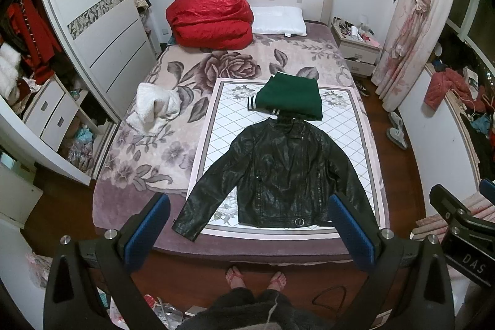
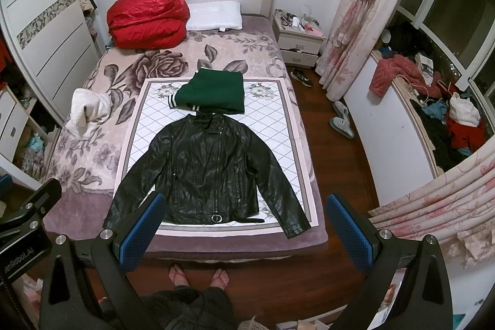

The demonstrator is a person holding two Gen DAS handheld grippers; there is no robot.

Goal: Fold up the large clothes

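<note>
Left tool (image 1: 249,229): held above the foot of the bed, jaws spread wide, nothing between its blue pads (image 1: 148,232); it touched no cloth.
Right tool (image 2: 246,228): likewise raised at the foot of the bed, jaws wide apart and empty; its body also showed at the right edge of the left wrist view.
Person: stood at the foot of the bed, feet in pink sandals (image 1: 235,276) on the wooden floor (image 2: 340,150), directly below both tools.
Black leather jacket (image 1: 278,172): lay flat, front up and zipped, on the quilted mat, hem nearest the tools and collar away from them; both sleeves were spread out and down, the cuffs reaching past the mat's near corners. It lay beyond and below both tools, well apart from their fingertips.
Quilted mat (image 1: 216,126): a white diamond-patterned rectangle with a floral border, spread on the near half of the bed (image 1: 130,194).
Green folded garment (image 1: 290,98): sat on the far end of the mat, touching the jacket's collar, striped cuffs showing at its left side.
White fluffy garment (image 1: 154,107): heaped on the flowered blanket, left of the mat.
Red quilt (image 1: 210,17): bundled at the headboard, with a white pillow (image 1: 278,20) just beside it.
</note>
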